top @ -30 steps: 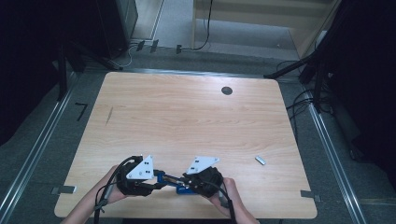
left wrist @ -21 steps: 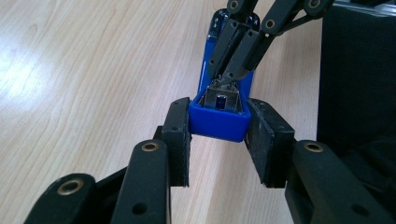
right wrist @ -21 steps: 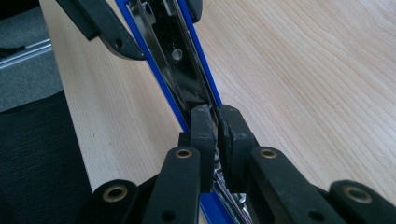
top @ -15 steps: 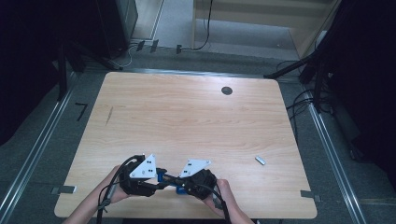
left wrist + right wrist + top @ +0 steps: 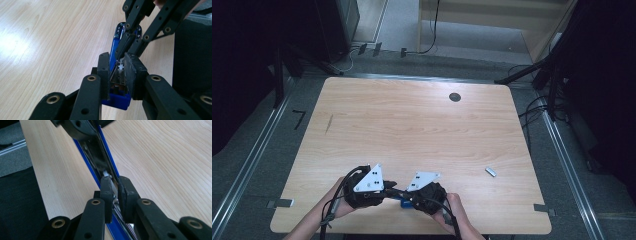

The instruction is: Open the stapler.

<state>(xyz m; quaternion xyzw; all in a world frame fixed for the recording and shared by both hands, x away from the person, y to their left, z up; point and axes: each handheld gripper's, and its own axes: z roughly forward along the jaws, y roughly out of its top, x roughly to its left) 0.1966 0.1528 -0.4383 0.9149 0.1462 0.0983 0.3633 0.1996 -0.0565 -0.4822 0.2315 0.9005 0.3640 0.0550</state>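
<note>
A blue stapler (image 5: 404,203) with a metal inside lies near the table's front edge, held from both ends. My left gripper (image 5: 393,190) comes in from the left. Its jaws have just been closing, and in the left gripper view the left gripper (image 5: 117,60) is shut on the stapler's (image 5: 115,42) rear end, pads pressing the metal part above the blue base. My right gripper (image 5: 405,196) comes from the right. In the right gripper view the right gripper (image 5: 113,182) is shut on the thin metal strip running inside the opened stapler (image 5: 83,152).
The wooden table (image 5: 412,130) has a small metal piece (image 5: 491,172) lying at the right and a dark round hole (image 5: 455,97) at the back. A short dark mark (image 5: 328,124) is at the left. The front edge runs just under my hands.
Both hands stay almost in place at the front edge, still close together on the stapler. The right gripper has only wavered slightly sideways.
</note>
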